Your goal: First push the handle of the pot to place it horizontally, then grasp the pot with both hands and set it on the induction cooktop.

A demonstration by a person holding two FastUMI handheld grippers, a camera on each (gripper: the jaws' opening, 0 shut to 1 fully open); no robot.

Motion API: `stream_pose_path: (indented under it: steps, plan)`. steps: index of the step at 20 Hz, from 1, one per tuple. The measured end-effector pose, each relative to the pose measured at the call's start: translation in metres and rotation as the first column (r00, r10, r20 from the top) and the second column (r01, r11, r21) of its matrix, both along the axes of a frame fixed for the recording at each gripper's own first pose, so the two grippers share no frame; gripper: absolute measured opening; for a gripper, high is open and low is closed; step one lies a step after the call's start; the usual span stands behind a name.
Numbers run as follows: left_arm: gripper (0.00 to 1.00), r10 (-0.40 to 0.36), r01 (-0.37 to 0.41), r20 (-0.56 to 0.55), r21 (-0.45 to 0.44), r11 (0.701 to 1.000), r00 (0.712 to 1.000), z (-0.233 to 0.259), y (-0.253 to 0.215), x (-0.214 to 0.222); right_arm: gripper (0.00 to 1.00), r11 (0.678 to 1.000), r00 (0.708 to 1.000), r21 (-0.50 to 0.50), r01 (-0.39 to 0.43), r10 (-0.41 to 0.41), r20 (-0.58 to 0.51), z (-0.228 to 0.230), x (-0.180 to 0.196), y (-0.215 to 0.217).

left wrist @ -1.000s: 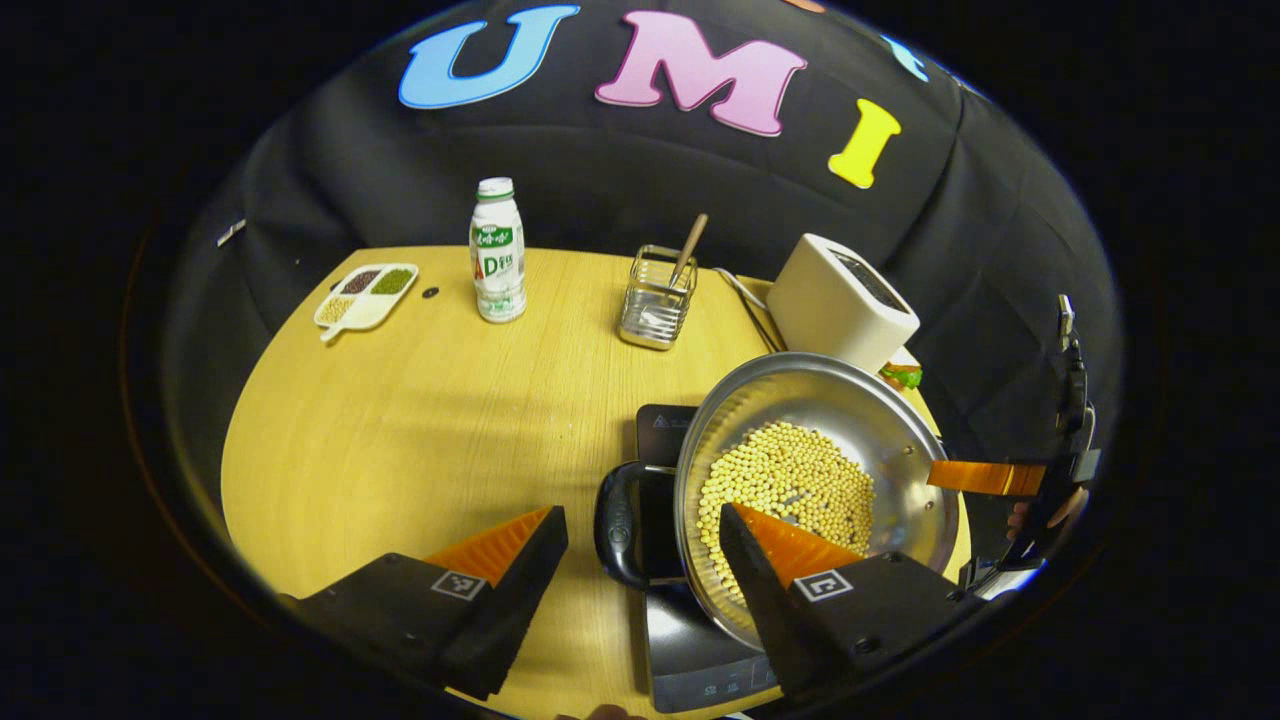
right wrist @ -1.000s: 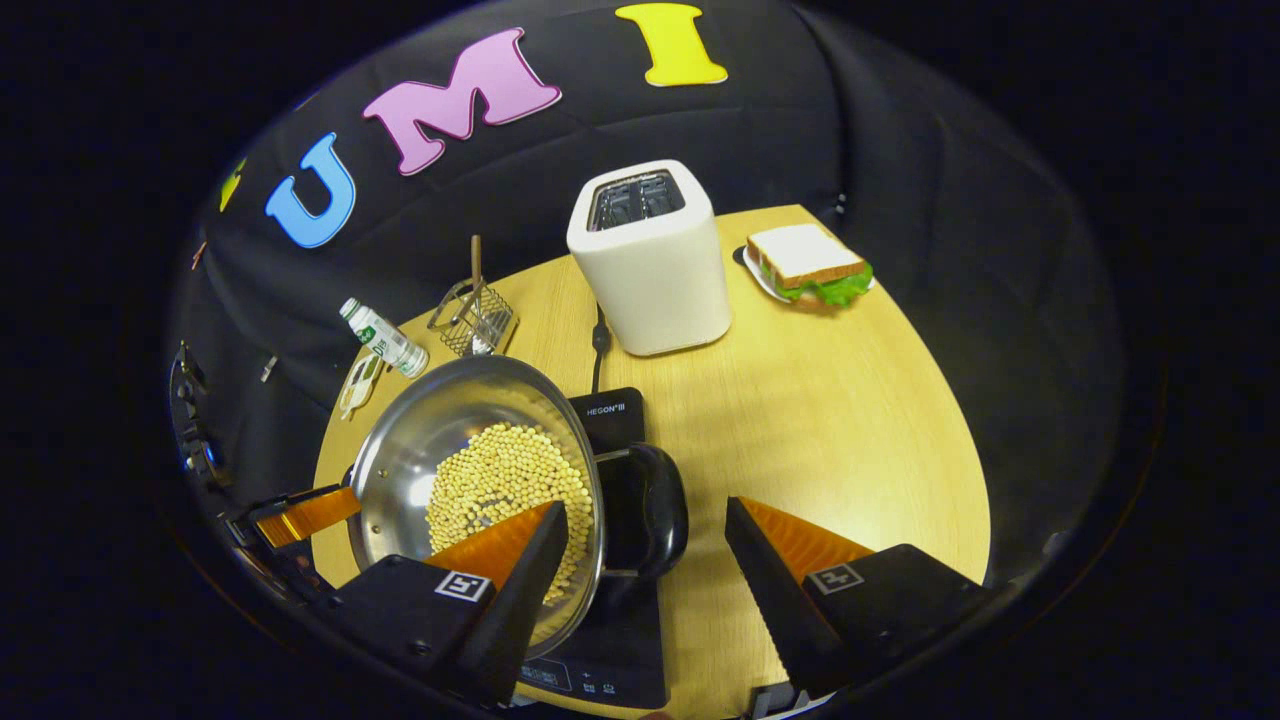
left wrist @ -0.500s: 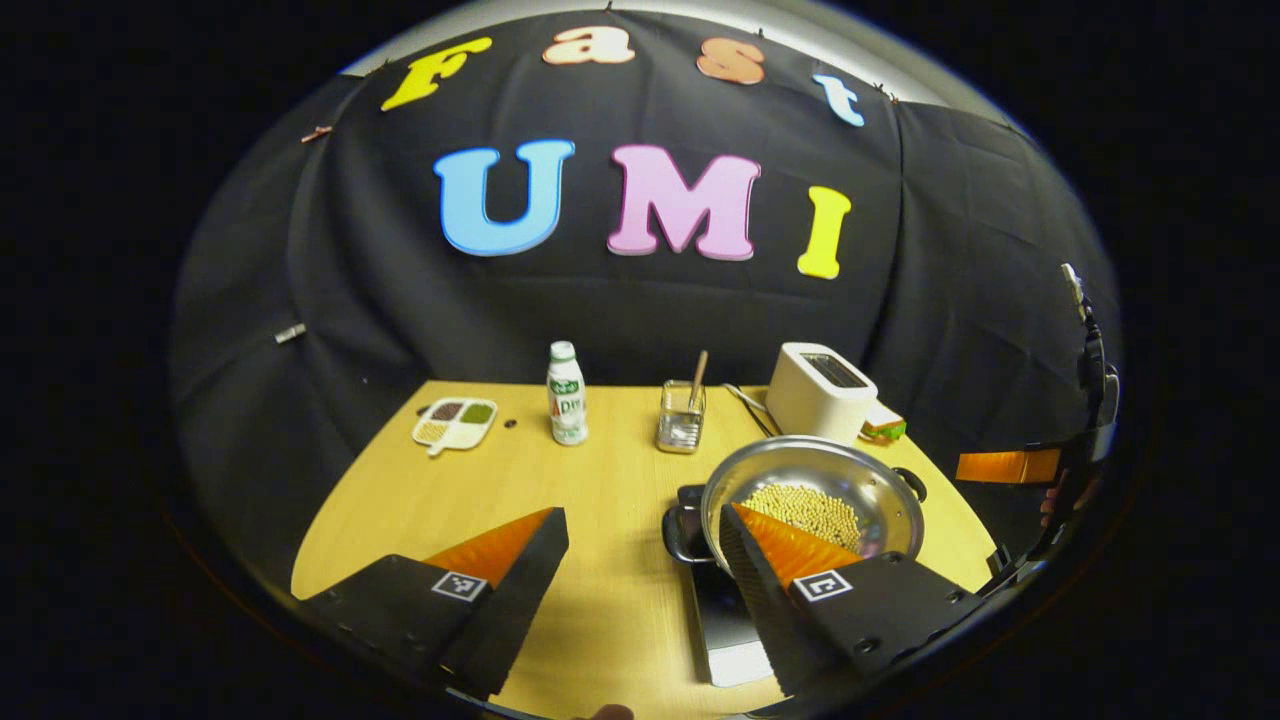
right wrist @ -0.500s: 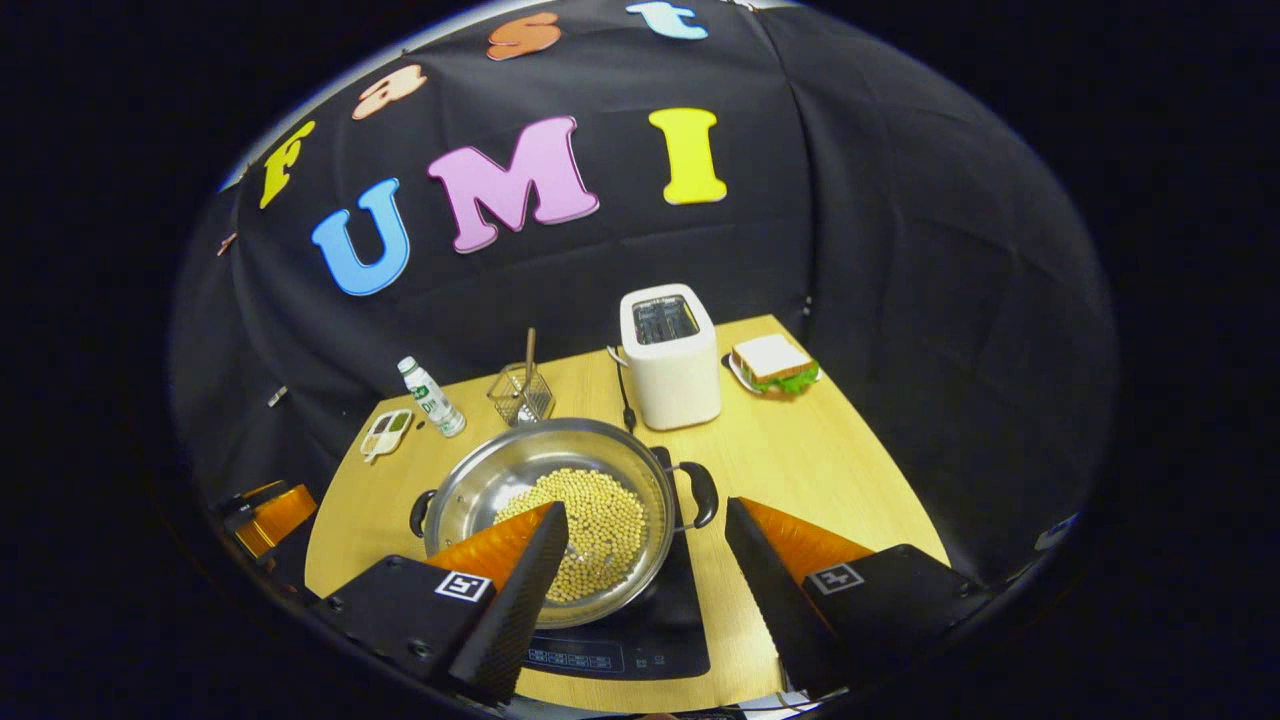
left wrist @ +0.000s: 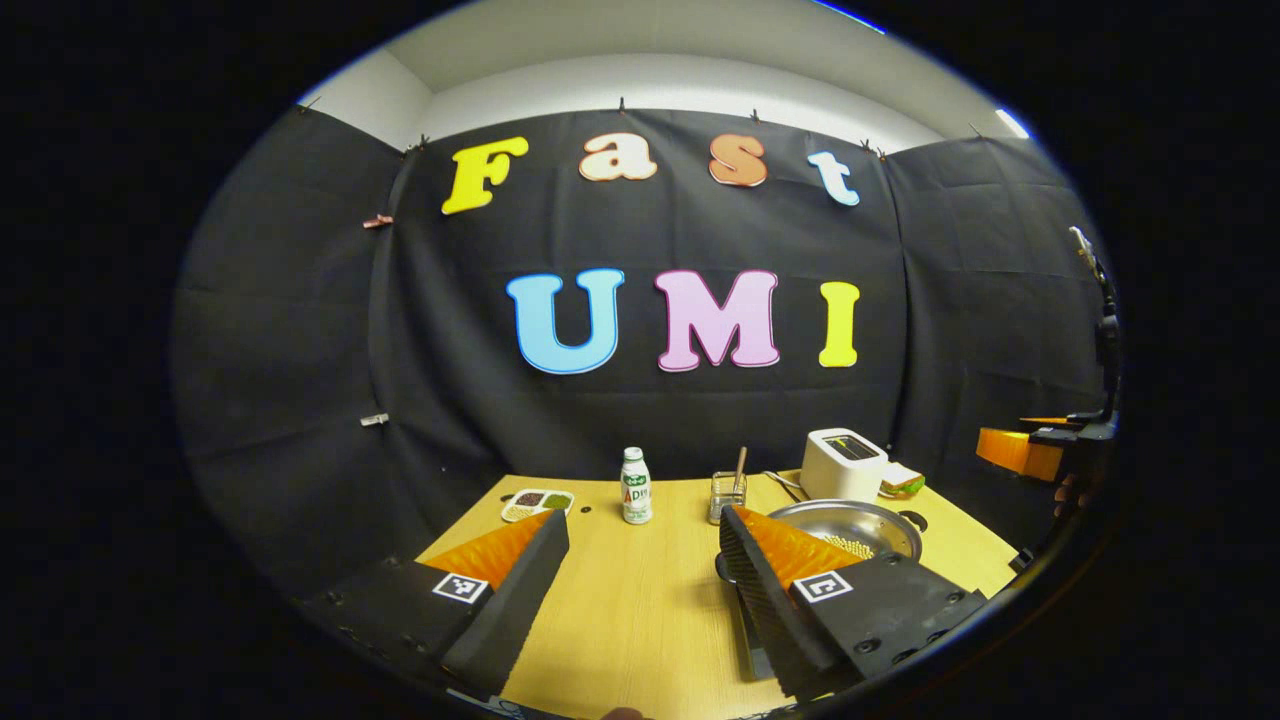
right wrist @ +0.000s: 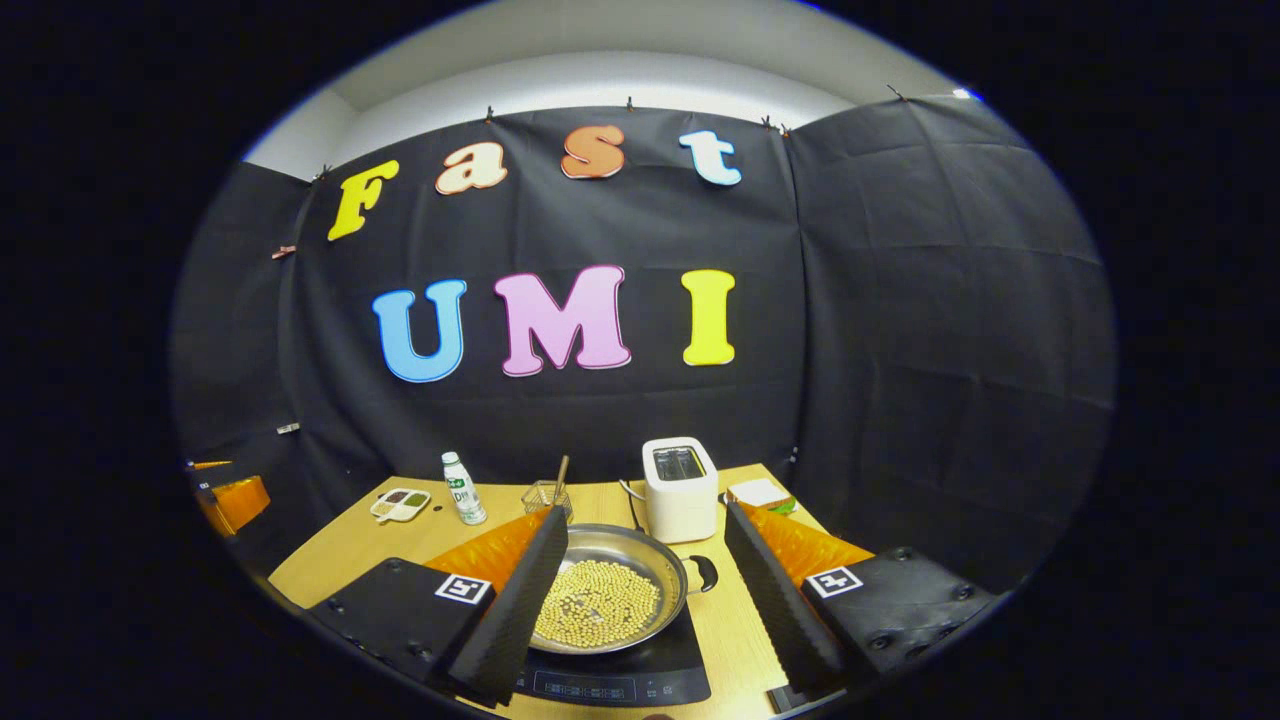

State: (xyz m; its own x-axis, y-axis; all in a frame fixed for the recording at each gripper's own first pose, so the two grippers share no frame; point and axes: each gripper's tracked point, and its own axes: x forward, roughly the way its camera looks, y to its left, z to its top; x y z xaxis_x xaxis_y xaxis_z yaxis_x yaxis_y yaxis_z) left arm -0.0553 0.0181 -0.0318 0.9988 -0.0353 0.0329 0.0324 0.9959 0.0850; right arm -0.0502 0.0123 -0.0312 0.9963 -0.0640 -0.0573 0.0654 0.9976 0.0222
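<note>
A steel pot (right wrist: 640, 565) with yellow beans (right wrist: 598, 606) in it sits on the black induction cooktop (right wrist: 620, 686); its black side handle (right wrist: 706, 572) points right. My right gripper (right wrist: 645, 512) is open, held back from and above the pot, touching nothing. In the left gripper view the pot (left wrist: 860, 525) lies low on the right, partly behind one finger. My left gripper (left wrist: 642, 520) is open and holds nothing. Each gripper appears at the edge of the other's view: the right gripper (left wrist: 1015, 450) and the left gripper (right wrist: 232, 500).
On the wooden table (left wrist: 620, 610) stand a white toaster (right wrist: 680, 488), a sandwich on a plate (right wrist: 760, 493), a wire basket with a utensil (right wrist: 545, 497), a small bottle (right wrist: 462, 488) and a divided dish (right wrist: 400, 504), all behind the pot.
Both grippers have drawn back and up from the pot's handles, staying open. The pot has settled level on the cooktop and now looks far smaller in both views.
</note>
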Motion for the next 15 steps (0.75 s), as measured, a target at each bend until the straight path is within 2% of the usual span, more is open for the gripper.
stream_pose_path:
  steps: [4, 8, 15]
  plan:
    - [0.95, 0.032, -0.031, 0.039, -0.018, 0.999, 0.999, -0.007, 0.006, -0.041, 0.98, 1.0, 0.995, -0.009, 0.009, -0.008, 0.098, 0.016, -0.032, 0.008]
    - [0.95, 0.053, -0.052, 0.02, -0.072, 0.996, 0.998, -0.025, 0.016, -0.061, 0.98, 1.0, 0.998, 0.003, -0.027, 0.026, 0.056, -0.003, -0.046, 0.018]
    - [0.95, 0.082, -0.087, -0.043, -0.101, 0.991, 0.996, -0.043, 0.034, -0.076, 0.98, 0.996, 0.994, 0.006, -0.092, 0.091, 0.057, 0.006, -0.049, 0.035]
